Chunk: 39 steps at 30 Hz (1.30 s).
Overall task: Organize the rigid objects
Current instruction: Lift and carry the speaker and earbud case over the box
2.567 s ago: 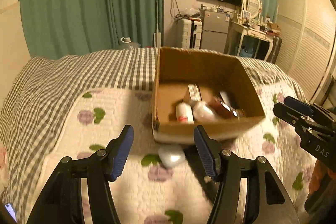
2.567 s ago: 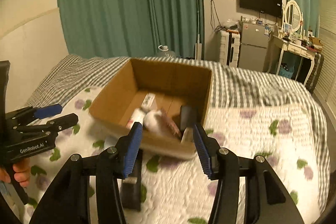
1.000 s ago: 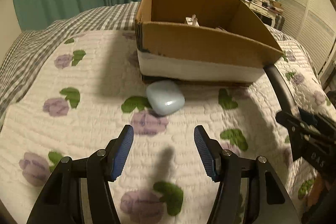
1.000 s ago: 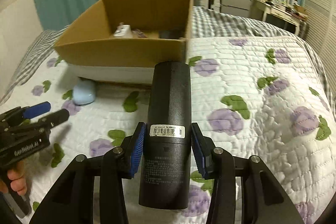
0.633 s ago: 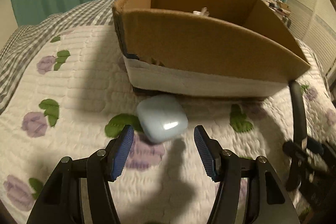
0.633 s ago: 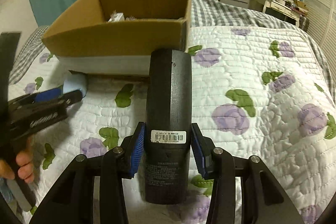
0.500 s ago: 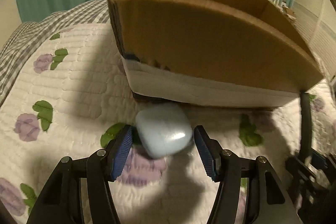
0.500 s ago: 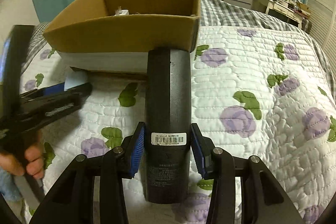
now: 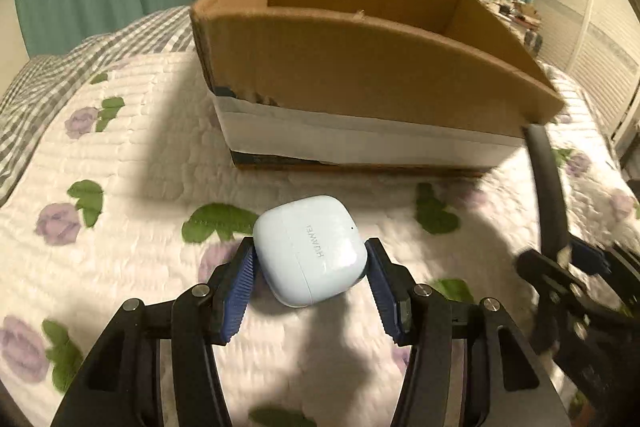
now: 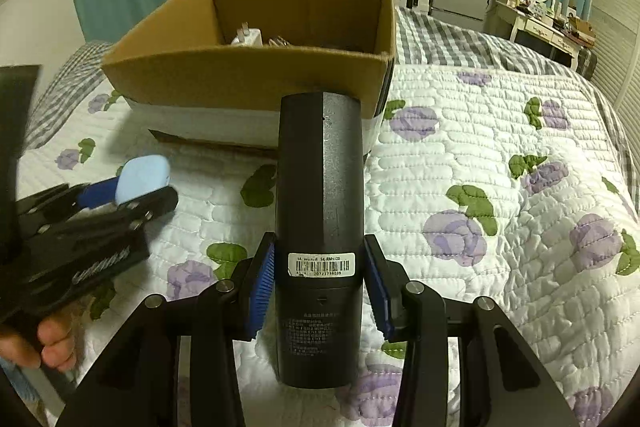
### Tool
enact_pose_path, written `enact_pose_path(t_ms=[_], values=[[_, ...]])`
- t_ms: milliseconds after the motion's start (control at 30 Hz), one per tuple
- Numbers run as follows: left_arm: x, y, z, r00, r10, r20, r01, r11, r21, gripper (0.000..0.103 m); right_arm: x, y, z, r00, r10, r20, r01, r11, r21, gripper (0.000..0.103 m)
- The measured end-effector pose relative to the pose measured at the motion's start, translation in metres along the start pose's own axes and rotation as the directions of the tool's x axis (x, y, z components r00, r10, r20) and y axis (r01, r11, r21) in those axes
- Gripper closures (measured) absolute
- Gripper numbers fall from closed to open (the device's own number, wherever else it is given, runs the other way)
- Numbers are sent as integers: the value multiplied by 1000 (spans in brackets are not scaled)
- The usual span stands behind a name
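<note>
Your left gripper, jaws just closing, clamps the pale blue rounded earbud case above the floral quilt, before the cardboard box. Your right gripper grasps the black cylindrical device.

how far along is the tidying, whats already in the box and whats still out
Done: the open cardboard box on the quilt already holds a white plug and other items too hidden to name. In hand: the right gripper clamps a tall black cylinder device; the left gripper has just been closing around the pale blue earbud case. Left: both go into the box.
</note>
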<state>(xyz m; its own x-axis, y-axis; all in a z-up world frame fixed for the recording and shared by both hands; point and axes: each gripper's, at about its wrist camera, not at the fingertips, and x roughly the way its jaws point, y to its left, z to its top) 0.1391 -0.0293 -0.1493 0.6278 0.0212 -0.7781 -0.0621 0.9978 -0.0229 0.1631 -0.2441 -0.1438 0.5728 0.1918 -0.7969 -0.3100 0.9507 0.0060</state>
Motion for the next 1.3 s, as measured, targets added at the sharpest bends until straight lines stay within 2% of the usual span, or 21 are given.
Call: enact_pose_path(t_ms=[400, 633, 800, 900, 1067, 1300], values=[[-72, -3, -24, 998, -35, 54, 36, 999, -17, 48, -54, 11, 1, 996, 41, 85, -39, 999, -27, 62], [-116, -4, 5, 988, -35, 148, 39, 999, -29, 48, -97, 16, 29, 981, 62, 182, -52, 997, -56, 62], [-135, -3, 42, 974, -45, 220, 48, 999, -9, 48, -116, 20, 76, 959, 95, 268, -67, 991, -111, 62], [-136, -1, 67, 967, -41, 251, 41, 999, 3, 48, -116, 20, 106, 949, 113, 296, -79, 989, -125, 62], [-114, 3, 113, 961, -7, 277, 6, 1000, 4, 48, -102, 20, 157, 937, 119, 329, -72, 986, -150, 62], [-61, 6, 152, 963, 3, 269, -13, 999, 36, 48, -44, 11, 194, 950, 104, 293, -64, 988, -143, 62]])
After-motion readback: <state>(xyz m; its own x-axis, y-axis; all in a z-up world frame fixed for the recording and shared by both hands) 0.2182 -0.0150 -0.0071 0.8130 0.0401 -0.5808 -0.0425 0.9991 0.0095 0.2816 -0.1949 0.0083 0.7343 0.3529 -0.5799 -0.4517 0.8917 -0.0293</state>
